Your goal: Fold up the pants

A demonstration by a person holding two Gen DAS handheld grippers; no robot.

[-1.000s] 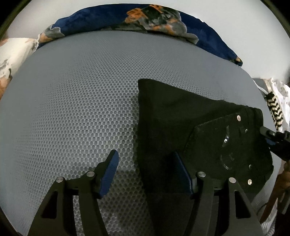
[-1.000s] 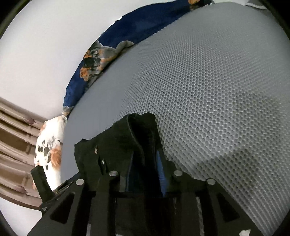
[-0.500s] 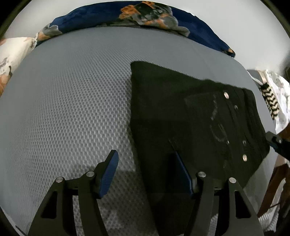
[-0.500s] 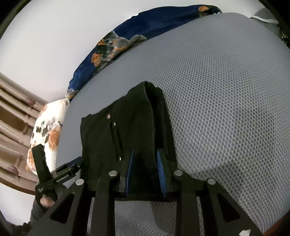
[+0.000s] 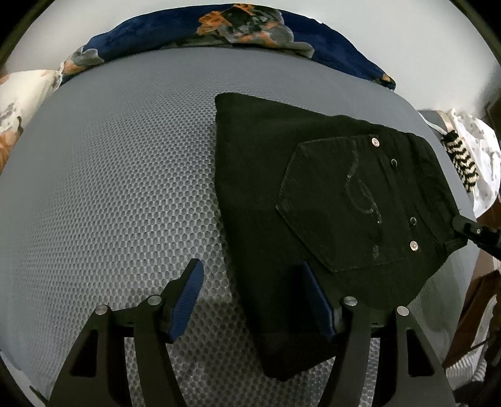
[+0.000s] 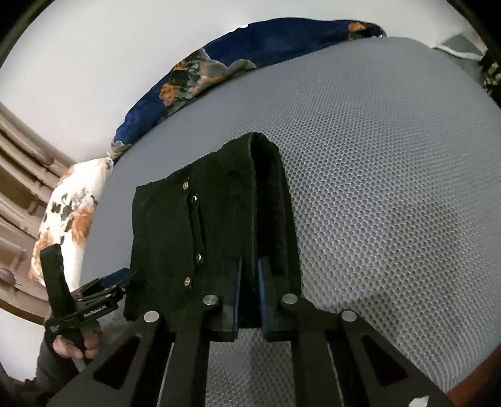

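Note:
The black pants point(image 5: 313, 200) lie folded on the grey mesh bed surface point(image 5: 119, 188), back pocket up. My left gripper point(image 5: 255, 291) is open; its right finger rests over the pants' near edge and its left finger is over bare mesh. In the right wrist view the pants point(image 6: 219, 219) show several folded layers. My right gripper point(image 6: 249, 275) is shut on the pants' near edge, with fabric between its blue pads. The right gripper also shows at the pants' right corner in the left wrist view point(image 5: 469, 228).
A navy floral blanket point(image 5: 250, 28) lies along the far edge by the white wall. A white floral pillow point(image 6: 69, 219) sits at the left end. A striped black-and-white item point(image 5: 463, 162) and white cloth lie off the right edge. The grey mesh point(image 6: 391, 188) stretches wide around the pants.
The pants went from lifted and hanging at the right gripper to spread flat on the bed. The right gripper still pinches their edge. The left gripper stayed open.

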